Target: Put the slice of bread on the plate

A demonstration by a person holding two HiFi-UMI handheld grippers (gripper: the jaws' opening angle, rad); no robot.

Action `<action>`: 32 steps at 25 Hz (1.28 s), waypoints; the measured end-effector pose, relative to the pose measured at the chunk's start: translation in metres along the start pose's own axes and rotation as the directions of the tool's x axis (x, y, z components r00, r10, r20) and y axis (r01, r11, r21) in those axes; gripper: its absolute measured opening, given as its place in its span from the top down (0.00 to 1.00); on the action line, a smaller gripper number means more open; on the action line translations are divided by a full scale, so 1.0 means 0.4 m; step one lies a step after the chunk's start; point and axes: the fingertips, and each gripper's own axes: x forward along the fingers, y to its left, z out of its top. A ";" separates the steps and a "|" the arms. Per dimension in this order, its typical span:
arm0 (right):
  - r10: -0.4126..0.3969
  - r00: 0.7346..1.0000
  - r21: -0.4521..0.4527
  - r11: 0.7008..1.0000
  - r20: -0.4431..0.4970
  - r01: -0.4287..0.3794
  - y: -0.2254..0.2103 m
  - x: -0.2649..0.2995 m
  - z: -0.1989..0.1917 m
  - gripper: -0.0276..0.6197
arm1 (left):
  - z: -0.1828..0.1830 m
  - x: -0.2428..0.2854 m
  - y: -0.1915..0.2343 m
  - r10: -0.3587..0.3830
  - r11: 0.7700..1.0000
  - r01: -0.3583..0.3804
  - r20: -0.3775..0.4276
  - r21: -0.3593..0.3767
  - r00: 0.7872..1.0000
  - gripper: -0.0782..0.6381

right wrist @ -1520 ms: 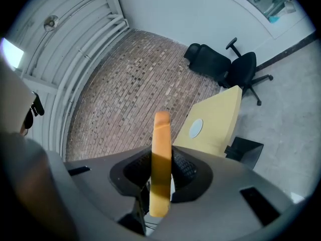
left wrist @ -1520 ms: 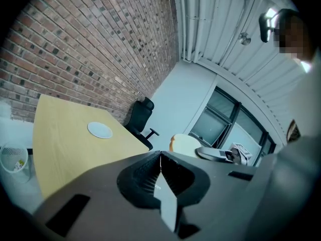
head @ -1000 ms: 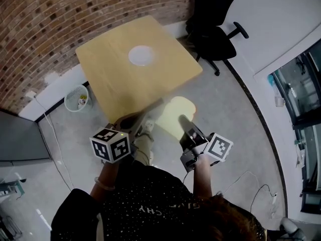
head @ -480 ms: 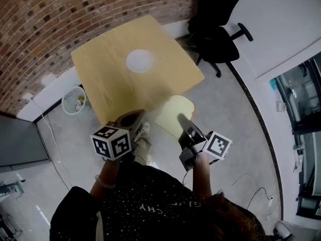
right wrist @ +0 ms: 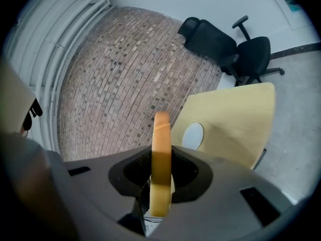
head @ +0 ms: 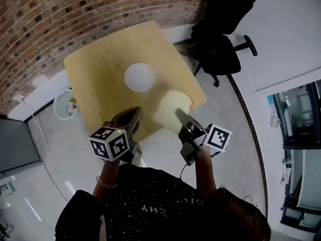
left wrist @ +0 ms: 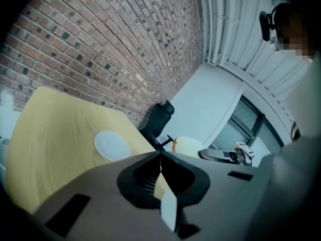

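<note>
Right now your right gripper [head: 179, 115] has its fingers [head: 182, 122] clenched on the slice of bread [head: 172, 108], which hangs over the near right edge of the table [head: 100, 69], short of the white plate [head: 139, 77] and apart from it. From above, those fingers cover the slice's near edge, and you cannot tell how high it rides over the wood. In the right gripper view the bread stands edge-on, so only its crust shows, and the gripper's body cuts off the plate's lower rim. Your left gripper [head: 134, 113] has its fingers [left wrist: 145, 172] pressed together with nothing between them; in its view only the top of the slice peeks over the body.
</note>
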 end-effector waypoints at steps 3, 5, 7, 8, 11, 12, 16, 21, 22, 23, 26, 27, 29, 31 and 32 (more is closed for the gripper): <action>-0.015 0.998 -0.047 0.999 -0.069 0.012 -0.025 0.095 0.054 0.82 | 0.014 0.029 0.062 0.040 0.999 -0.040 -0.001 -0.010 0.999 0.87; -0.011 0.993 -0.058 0.998 -0.115 0.004 -0.039 0.164 0.085 0.82 | 0.028 0.051 0.105 0.059 0.998 -0.059 -0.003 -0.017 0.998 0.87; -0.005 0.987 -0.065 0.998 -0.162 -0.005 -0.054 0.231 0.106 0.82 | 0.039 0.071 0.146 0.071 0.997 -0.071 -0.001 -0.032 0.998 0.87; -0.014 0.982 -0.077 0.997 -0.189 0.000 -0.065 0.264 0.112 0.82 | 0.043 0.081 0.164 0.073 0.997 -0.073 -0.002 -0.039 0.997 0.87; -0.109 0.957 -0.089 0.992 -0.271 0.088 -0.124 0.357 0.118 0.82 | 0.054 0.113 0.210 0.080 0.996 -0.080 -0.008 -0.038 0.997 0.87; -0.116 0.948 -0.080 0.992 -0.297 0.097 -0.137 0.388 0.119 0.82 | 0.058 0.122 0.219 0.082 0.996 -0.082 -0.008 -0.036 0.997 0.87; -0.047 0.917 -0.017 0.999 -0.396 0.044 -0.161 0.513 0.109 0.82 | 0.063 0.128 0.235 0.089 0.993 -0.088 0.014 -0.076 0.996 0.87; -0.079 0.836 -0.024 0.997 -0.543 0.078 -0.224 0.634 0.059 0.82 | 0.052 0.097 0.278 0.149 0.978 -0.140 0.043 -0.156 0.988 0.87; -0.078 0.825 -0.020 0.997 -0.559 0.080 -0.232 0.650 0.051 0.82 | 0.051 0.089 0.290 0.165 0.973 -0.154 0.051 -0.172 0.985 0.87; -0.072 0.817 -0.013 0.997 -0.572 0.079 -0.239 0.665 0.045 0.82 | 0.051 0.080 0.302 0.182 0.968 -0.168 0.060 -0.188 0.981 0.87; -0.064 0.800 -0.009 0.997 -0.596 0.073 -0.252 0.700 0.028 0.82 | 0.058 0.055 0.325 0.225 0.954 -0.201 0.088 -0.224 0.970 0.87; -0.074 0.796 -0.018 0.997 -0.600 0.079 -0.260 0.708 0.025 0.82 | 0.060 0.049 0.330 0.234 0.951 -0.208 0.093 -0.230 0.968 0.87; -0.093 0.791 -0.020 0.995 -0.604 0.101 -0.277 0.716 0.023 0.82 | 0.064 0.044 0.338 0.246 0.947 -0.218 0.097 -0.236 0.964 0.87; -0.121 0.781 -0.031 0.991 -0.613 0.130 -0.293 0.718 0.023 0.82 | 0.068 0.043 0.343 0.255 0.945 -0.227 0.098 -0.237 0.962 0.87; -0.148 0.772 -0.058 0.988 -0.618 0.142 -0.299 0.717 0.021 0.81 | 0.070 0.043 0.343 0.258 0.944 -0.229 0.098 -0.238 0.961 0.87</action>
